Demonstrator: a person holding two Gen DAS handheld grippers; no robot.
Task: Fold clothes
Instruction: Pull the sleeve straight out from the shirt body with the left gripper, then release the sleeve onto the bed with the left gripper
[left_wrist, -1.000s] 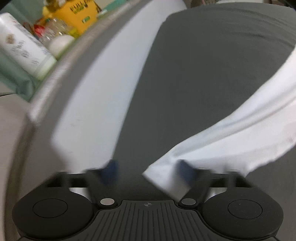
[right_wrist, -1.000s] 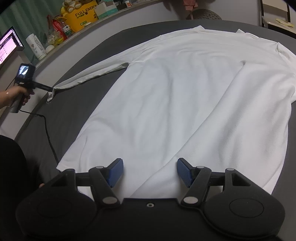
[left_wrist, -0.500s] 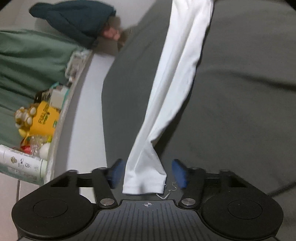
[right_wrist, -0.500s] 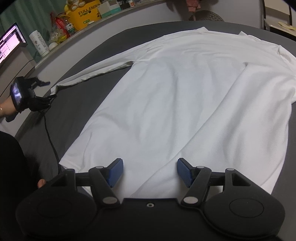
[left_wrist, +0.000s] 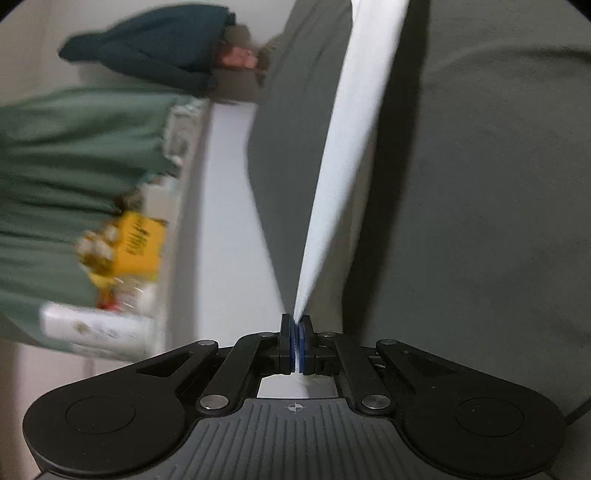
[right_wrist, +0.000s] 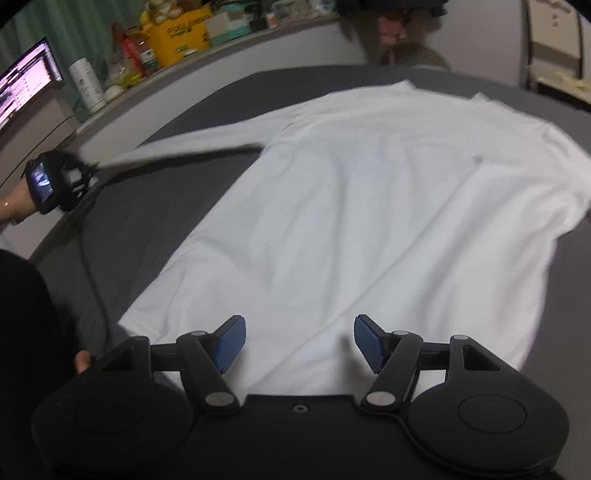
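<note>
**A:** ok so nearest thing first: left gripper (left_wrist: 297, 343) has its blue pads pressed together on the cuff end of the white sleeve (left_wrist: 351, 155), and the sleeve runs away from it toward 12 o'clock, pulled into a thin taut ribbon. Right gripper (right_wrist: 298, 341) hangs with its jaws wide apart just over the hem of the white shirt (right_wrist: 369, 206), gripping nothing.

**B:** where's the shirt itself?

**A:** spread flat on the dark grey bed cover (right_wrist: 162, 206), body filling the middle of the right wrist view, collar end out toward 1 o'clock. The held sleeve sticks out toward 9–10 o'clock where the left gripper (right_wrist: 55, 181) has it.

**B:** tips for the sleeve fold?

**A:** my guess: lift the cuff only a little, carry it across the chest in one arc, and let the right gripper pin the body so it doesn't drag. Fabric looks like soft matte knit, a few shallow creases, so it'll slide on that cover. Far back at 10–11 o'clock there's a ledge with a yellow box (right_wrist: 181, 37) and bottles, blurry.
</note>
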